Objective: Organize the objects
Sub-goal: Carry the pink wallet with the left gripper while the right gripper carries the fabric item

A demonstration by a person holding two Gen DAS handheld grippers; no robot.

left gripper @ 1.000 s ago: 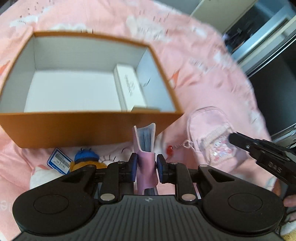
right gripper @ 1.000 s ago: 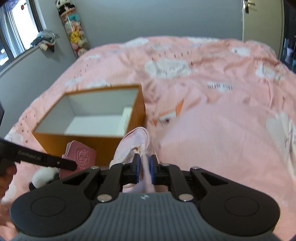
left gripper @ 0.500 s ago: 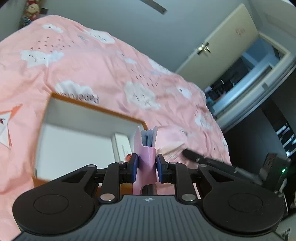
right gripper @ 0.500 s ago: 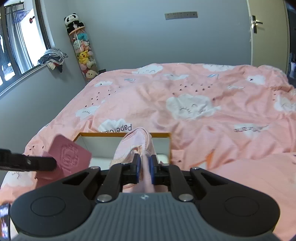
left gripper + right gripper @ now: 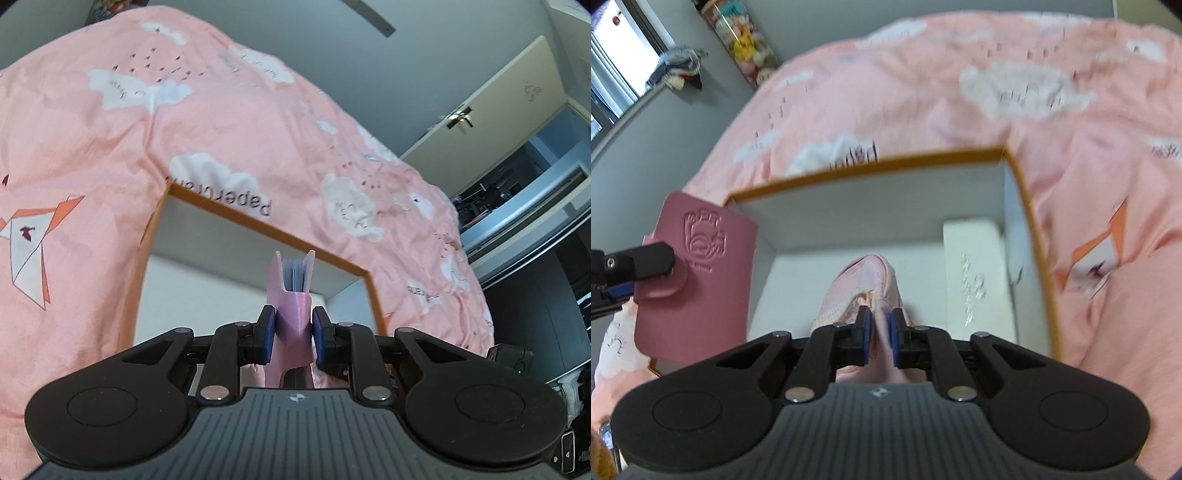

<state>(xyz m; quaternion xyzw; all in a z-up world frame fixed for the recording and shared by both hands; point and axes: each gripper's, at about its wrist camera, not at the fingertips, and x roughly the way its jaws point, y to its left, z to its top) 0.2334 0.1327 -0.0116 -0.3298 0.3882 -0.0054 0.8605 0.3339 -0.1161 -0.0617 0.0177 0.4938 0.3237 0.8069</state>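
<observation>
My left gripper (image 5: 293,334) is shut on a pink card holder (image 5: 293,291) with bluish pages, held over the near edge of the orange box (image 5: 273,230). In the right wrist view the same holder (image 5: 692,280) shows its embossed pink cover at the left of the box (image 5: 1032,236), clamped by the left gripper (image 5: 613,275). My right gripper (image 5: 879,341) is shut on a pale pink fabric pouch (image 5: 862,288) above the box's white inside. A white flat box (image 5: 975,273) lies inside along the right wall.
The box sits on a pink cloud-print duvet (image 5: 92,147) that spreads all around it. A grey wall, a window ledge with clothes (image 5: 677,68) and a jar of plush toys (image 5: 746,44) stand at the back left. A door (image 5: 491,99) stands at the right.
Both grippers rose from the duvet in front of the box and came over the box with their objects. The right wrist view now tilts down into the box.
</observation>
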